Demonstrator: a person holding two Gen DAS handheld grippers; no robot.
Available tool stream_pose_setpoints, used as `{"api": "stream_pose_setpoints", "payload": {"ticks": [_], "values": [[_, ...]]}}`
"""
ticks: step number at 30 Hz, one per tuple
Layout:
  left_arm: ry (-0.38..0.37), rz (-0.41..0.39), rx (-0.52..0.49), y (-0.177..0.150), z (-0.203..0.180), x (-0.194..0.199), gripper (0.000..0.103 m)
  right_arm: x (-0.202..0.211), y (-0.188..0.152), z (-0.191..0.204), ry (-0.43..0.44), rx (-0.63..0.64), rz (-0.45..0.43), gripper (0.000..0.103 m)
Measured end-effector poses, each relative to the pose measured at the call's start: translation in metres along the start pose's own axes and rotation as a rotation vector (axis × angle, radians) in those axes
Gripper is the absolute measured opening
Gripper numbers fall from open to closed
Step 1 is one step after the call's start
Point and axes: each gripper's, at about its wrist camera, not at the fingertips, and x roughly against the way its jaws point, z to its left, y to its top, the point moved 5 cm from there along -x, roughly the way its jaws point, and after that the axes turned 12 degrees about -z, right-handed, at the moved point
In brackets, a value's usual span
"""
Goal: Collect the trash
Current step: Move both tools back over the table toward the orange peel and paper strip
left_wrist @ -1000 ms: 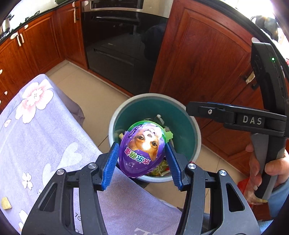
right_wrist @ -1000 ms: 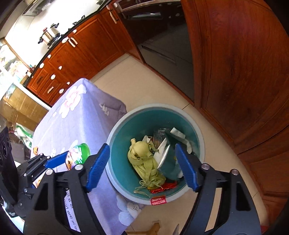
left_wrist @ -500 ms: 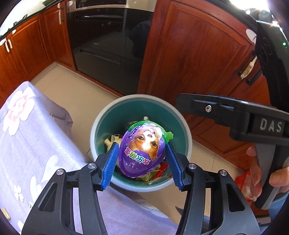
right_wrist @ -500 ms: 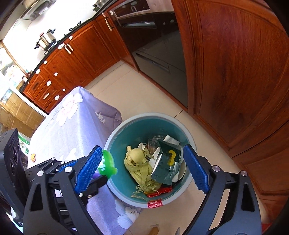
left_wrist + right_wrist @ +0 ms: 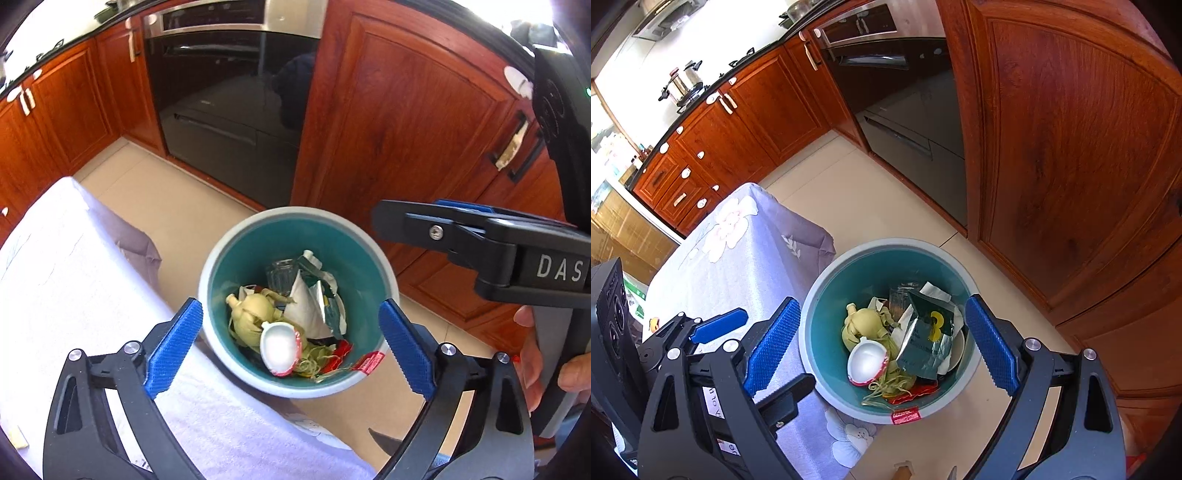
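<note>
Trash bin (image 5: pixel 299 221): egg-shaped wrapper (image 5: pixel 279 345) inside, left tongs (image 5: pixel 291 345) opening empty, right tongs (image 5: pixel 882 349) apart, desk (image 5: pixel 74 277) scraps remaining.

Trash bin (image 5: pixel 221 258) on floor — beside table (image 5: pixel 74 277), before cabinets (image 5: pixel 406 129)

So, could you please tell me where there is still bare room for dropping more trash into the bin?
Inside the bin, the teal wall's near-left side by the tablecloth is bare. Husks, an eggshell-like white cup and a foil packet crowd the middle and right.
</note>
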Motion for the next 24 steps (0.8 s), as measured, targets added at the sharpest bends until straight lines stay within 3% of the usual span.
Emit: {"api": "stream_pose_setpoints", "payload": {"ticks": [12,24], "values": [[0.012,-0.035,0.043,-0.006,0.016,0.029,0.098,0.012,-0.004,0.019,-0.007,0.026,-0.01,0.087],[0.066,-0.072,0.081,-0.033,0.049,0.084,0.098,0.027,-0.019,0.073,0.042,0.075,-0.017,0.087]]}}
